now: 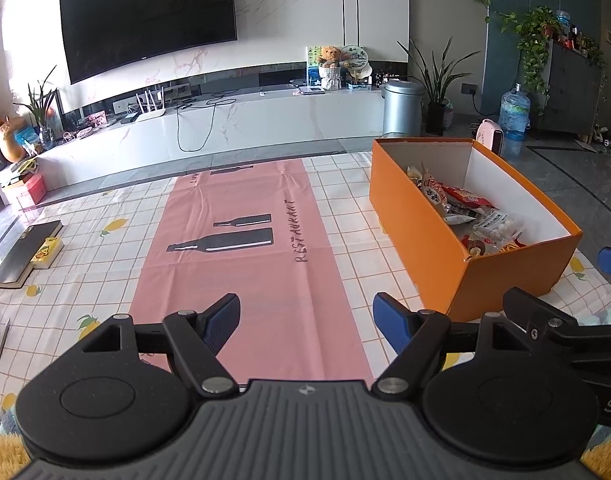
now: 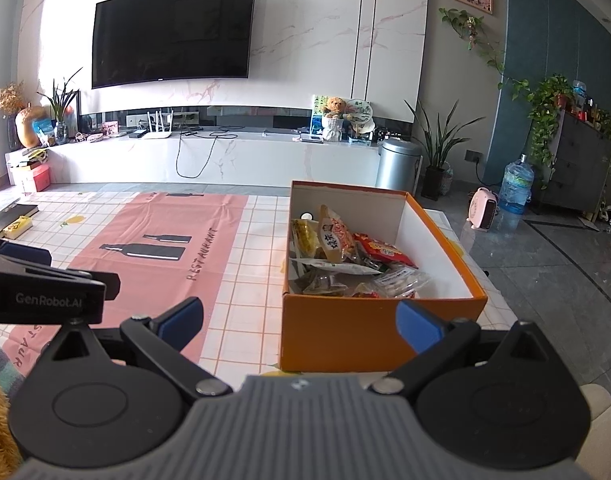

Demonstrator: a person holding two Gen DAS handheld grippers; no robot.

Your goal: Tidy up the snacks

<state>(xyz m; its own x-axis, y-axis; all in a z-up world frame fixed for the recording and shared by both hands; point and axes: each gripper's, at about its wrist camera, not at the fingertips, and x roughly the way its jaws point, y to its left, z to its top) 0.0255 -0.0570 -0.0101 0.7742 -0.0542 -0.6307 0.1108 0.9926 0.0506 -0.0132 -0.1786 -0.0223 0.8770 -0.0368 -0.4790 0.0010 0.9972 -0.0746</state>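
Your left gripper [image 1: 307, 320] and right gripper [image 2: 301, 320] both gape empty; snacks [image 2: 345, 256] fill the orange box [image 2: 345, 332].

Your box [image 2: 379, 334] sits on the worktop [image 2: 245, 280], right of the mat [image 2: 153, 240], with snack packets [image 2: 345, 260] inside; a book [image 1: 25, 252] lies far left.

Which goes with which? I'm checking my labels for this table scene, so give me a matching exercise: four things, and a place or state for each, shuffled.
Things:
1. snack packets
2. orange box
3. black book
4. left gripper

Places or states:
A. open, holding nothing
B. at the table's left edge, beside a yellow item
C. piled inside the box
D. lidless, right of the pink cloth

Pairs: 1-C, 2-D, 3-B, 4-A
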